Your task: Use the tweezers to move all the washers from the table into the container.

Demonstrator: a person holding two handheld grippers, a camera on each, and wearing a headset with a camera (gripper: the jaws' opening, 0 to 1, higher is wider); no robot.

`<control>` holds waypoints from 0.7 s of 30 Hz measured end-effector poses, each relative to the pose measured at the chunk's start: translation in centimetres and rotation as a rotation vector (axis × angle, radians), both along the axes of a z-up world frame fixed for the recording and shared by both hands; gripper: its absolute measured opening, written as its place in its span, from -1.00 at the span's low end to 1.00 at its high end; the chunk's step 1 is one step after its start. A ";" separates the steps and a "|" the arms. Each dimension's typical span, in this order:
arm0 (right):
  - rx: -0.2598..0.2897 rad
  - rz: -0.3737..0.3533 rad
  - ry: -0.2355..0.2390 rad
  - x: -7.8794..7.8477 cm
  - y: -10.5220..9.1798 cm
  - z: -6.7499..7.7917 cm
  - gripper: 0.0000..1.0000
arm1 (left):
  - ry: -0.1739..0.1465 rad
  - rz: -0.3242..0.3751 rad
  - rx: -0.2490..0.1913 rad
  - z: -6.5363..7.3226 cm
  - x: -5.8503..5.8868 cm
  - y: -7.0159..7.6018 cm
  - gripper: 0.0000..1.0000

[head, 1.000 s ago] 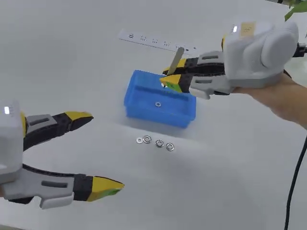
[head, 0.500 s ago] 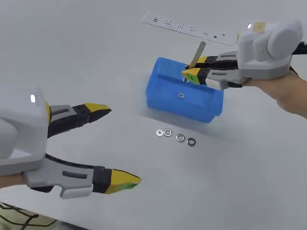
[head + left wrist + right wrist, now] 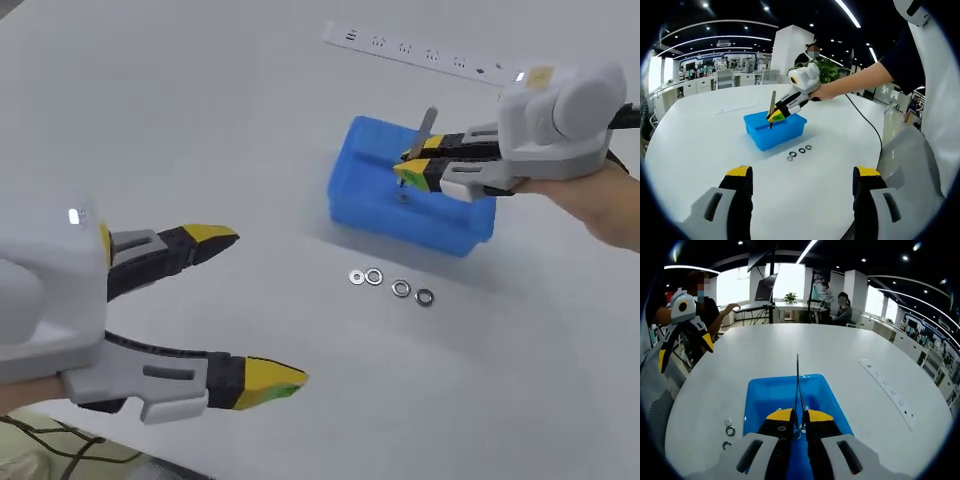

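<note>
A blue container (image 3: 365, 200) sits on the white table, with one small washer (image 3: 403, 198) lying inside it. Several washers (image 3: 390, 283) lie in a short row on the table just in front of it. My right gripper (image 3: 408, 172) hovers over the container, shut on thin metal tweezers (image 3: 427, 125) that stick up past its jaws. In the right gripper view the tweezers (image 3: 797, 382) point over the container (image 3: 765, 400), and the washers (image 3: 729, 430) are at lower left. My left gripper (image 3: 255, 305) stands open at the near left, holding nothing, well short of the washers (image 3: 799, 151).
A white power strip (image 3: 420, 55) lies behind the container. A black cable (image 3: 865, 125) trails from the right gripper across the table. Other people and desks are far off beyond the table in the right gripper view.
The head camera has shifted, so the whole scene sits further right. The right gripper stays over the container with the tweezers. The left gripper now looks closer to the camera. The washers have not moved.
</note>
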State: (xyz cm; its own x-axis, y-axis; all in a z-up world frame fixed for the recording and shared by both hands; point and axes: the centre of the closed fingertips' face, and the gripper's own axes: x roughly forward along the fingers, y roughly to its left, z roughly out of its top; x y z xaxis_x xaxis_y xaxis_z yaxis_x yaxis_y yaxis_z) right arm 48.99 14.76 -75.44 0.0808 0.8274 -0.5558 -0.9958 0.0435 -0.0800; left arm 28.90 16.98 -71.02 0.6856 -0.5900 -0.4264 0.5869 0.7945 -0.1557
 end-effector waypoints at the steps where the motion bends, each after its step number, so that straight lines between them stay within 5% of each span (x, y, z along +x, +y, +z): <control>1: -0.005 0.003 -0.002 0.0 0.0 -0.1 -0.80 | 0.002 0.002 0.002 -0.1 0.0 0.1 0.74; 4: -0.012 0.008 -0.003 -0.1 0.0 -0.3 -0.80 | 0.009 0.001 0.041 -0.4 -0.4 0.6 0.72; 17: -0.003 0.015 -0.016 -0.5 -0.2 0.6 -0.82 | -0.019 0.039 0.043 0.1 0.5 1.9 0.68; 21: -0.006 0.022 -0.019 -0.6 -0.3 1.0 -0.82 | -0.029 0.075 -0.011 0.3 1.2 2.2 0.67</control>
